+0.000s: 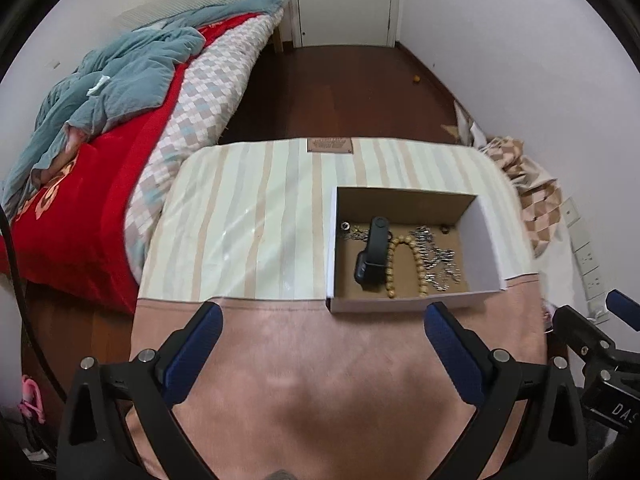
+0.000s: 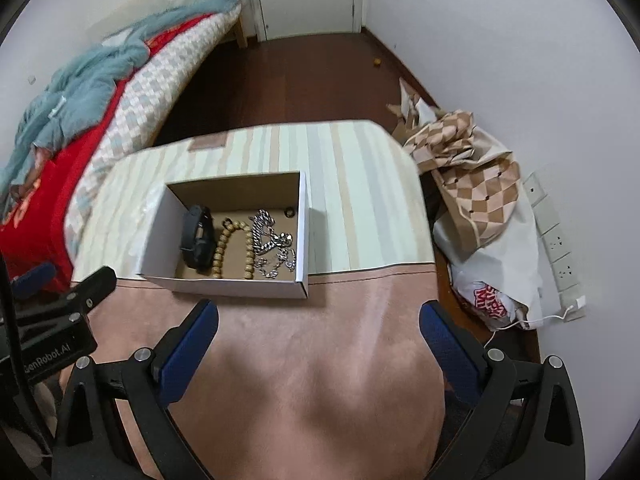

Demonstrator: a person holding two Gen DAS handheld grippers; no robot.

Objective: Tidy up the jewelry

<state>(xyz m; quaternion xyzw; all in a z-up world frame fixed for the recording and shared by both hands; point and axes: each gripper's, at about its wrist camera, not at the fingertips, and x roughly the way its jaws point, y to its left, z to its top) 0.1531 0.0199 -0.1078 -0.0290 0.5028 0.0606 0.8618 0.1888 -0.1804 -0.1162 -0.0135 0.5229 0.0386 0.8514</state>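
Left gripper (image 1: 322, 318) held level, blue-padded fingers (image 1: 196, 348) spread wide from 7 and 5 o'clock toward 12 — nothing between the jaws. Right gripper (image 2: 319, 316) in the same pose, blue pads (image 2: 450, 346) well apart, jaws gaping and gripping nothing. Seen from the left wrist camera, part of the right gripper's black frame and one blue tip at 4 o'clock; from the right wrist camera, the left gripper's black body at 8 o'clock — side by side, not touching.
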